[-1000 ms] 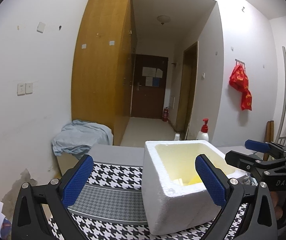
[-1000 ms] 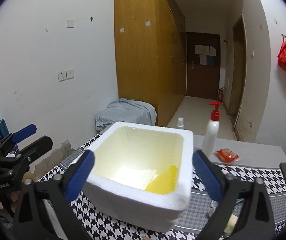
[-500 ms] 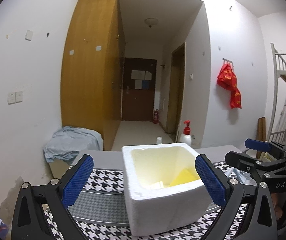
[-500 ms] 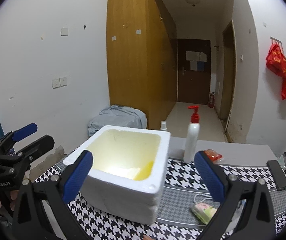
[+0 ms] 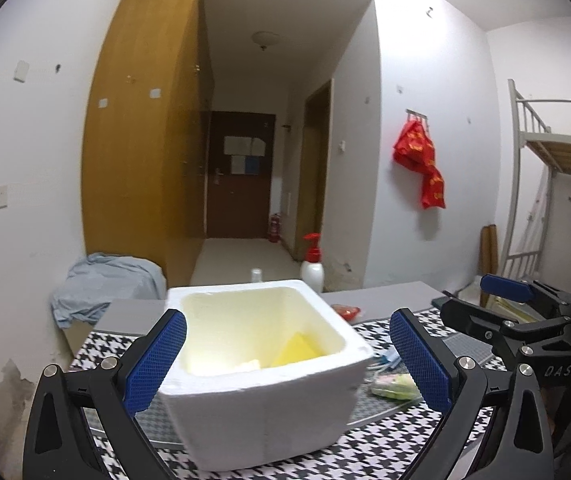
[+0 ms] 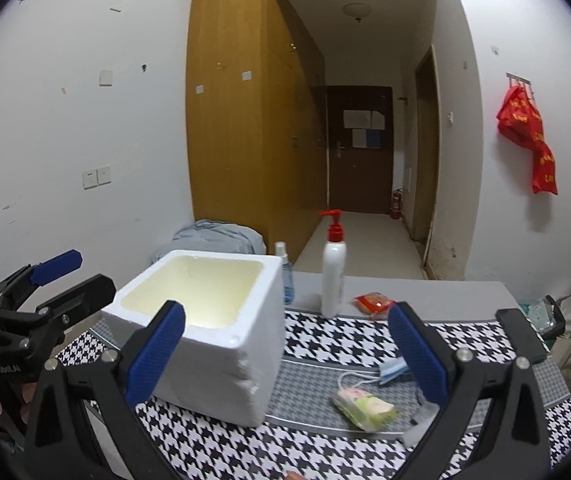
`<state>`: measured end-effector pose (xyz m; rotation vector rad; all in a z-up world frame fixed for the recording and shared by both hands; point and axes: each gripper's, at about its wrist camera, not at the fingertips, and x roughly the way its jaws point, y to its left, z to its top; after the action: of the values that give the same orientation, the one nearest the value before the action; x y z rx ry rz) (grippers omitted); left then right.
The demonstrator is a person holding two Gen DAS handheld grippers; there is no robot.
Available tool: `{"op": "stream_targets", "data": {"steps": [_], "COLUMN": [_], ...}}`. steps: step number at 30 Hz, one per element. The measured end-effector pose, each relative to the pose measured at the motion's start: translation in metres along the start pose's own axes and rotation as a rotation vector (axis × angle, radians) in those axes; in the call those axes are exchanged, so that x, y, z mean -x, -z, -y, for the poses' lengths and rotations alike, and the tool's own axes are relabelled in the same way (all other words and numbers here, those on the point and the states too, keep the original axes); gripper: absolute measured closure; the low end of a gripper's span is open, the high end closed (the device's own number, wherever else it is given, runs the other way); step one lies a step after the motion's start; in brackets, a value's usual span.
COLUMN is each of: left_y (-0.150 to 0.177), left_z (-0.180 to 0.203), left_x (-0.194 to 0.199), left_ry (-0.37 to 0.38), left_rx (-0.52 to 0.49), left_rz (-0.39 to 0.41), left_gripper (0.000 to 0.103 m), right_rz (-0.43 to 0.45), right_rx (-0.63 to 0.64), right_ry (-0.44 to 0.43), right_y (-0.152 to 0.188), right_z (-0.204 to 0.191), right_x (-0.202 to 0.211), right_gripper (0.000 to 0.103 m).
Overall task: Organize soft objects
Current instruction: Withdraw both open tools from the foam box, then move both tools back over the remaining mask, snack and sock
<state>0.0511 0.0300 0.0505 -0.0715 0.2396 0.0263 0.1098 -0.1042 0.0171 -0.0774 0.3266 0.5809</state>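
Note:
A white foam box [image 5: 269,364] stands on the houndstooth tablecloth [image 6: 325,340]; it also shows in the right wrist view [image 6: 205,328]. A yellow item [image 5: 297,350] and a pale one lie inside it. A green and pink soft packet [image 6: 365,403] lies on the cloth right of the box, also seen in the left wrist view [image 5: 393,385]. A blue face mask [image 6: 395,369] lies behind it. My left gripper [image 5: 287,360] is open and empty, held in front of the box. My right gripper [image 6: 285,360] is open and empty, above the cloth near the packet.
A white pump bottle with a red top [image 6: 333,268] and a small spray bottle [image 6: 285,276] stand behind the box. A red snack packet [image 6: 373,303] lies on the grey table edge. A black phone [image 6: 521,336] lies at the right. A blue cloth pile [image 5: 105,284] sits far left.
Both grippers have pulled back from the box and away from it. The right view has swung right, so the packet, mask and phone now show. Both stay open.

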Motion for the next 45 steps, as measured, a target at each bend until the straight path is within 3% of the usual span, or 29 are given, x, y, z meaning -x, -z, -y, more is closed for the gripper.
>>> {"op": "stream_targets", "data": {"steps": [31,45], "left_y": [0.020,0.031], "left_z": [0.082,0.110], "left_x": [-0.038,-0.063], "left_ry": [0.221,0.254], "left_rx": [-0.079,-0.116], "left_rz": [-0.083,-0.139], "left_gripper": [0.001,0.001], "right_rz": [-0.006,-0.046], "right_rx": [-0.116,-0.159], "right_ry": [0.244,0.300], "right_y": [0.042,0.062], "right_z": [0.087,0.116], "right_x": [0.046,0.049], "right_gripper": [0.000,0.000]}}
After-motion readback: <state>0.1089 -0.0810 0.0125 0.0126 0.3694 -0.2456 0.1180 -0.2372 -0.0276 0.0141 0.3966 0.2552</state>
